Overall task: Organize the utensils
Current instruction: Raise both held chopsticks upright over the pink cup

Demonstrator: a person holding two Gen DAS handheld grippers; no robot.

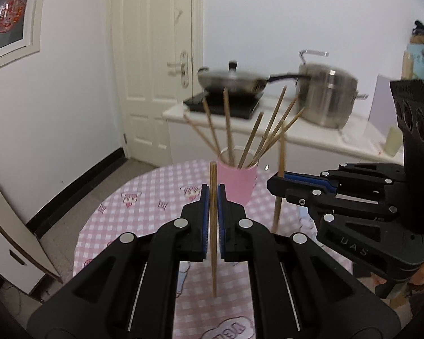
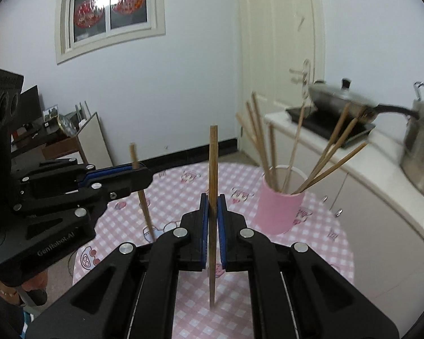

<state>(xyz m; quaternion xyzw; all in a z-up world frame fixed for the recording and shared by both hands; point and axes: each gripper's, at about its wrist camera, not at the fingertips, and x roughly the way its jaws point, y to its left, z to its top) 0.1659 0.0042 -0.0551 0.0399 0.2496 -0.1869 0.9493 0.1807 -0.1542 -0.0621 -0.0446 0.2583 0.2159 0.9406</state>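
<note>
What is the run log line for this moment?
left gripper: shut on chopstick | right gripper: shut on second chopstick | pink cup: holds chopsticks

White door w/ lever handle behind. Lidded pan on black induction hob, steel stockpot beside, both on white counter. Window w/ red decals. Pink checked tablecloth.

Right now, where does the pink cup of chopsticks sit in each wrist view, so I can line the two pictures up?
Left wrist view: pink cup at centre, just beyond and right of the left gripper, on the checked tablecloth.
Right wrist view: pink cup right of centre, beyond the right gripper.
Shared landmark: the lidded pan on the counter behind the cup.
</note>
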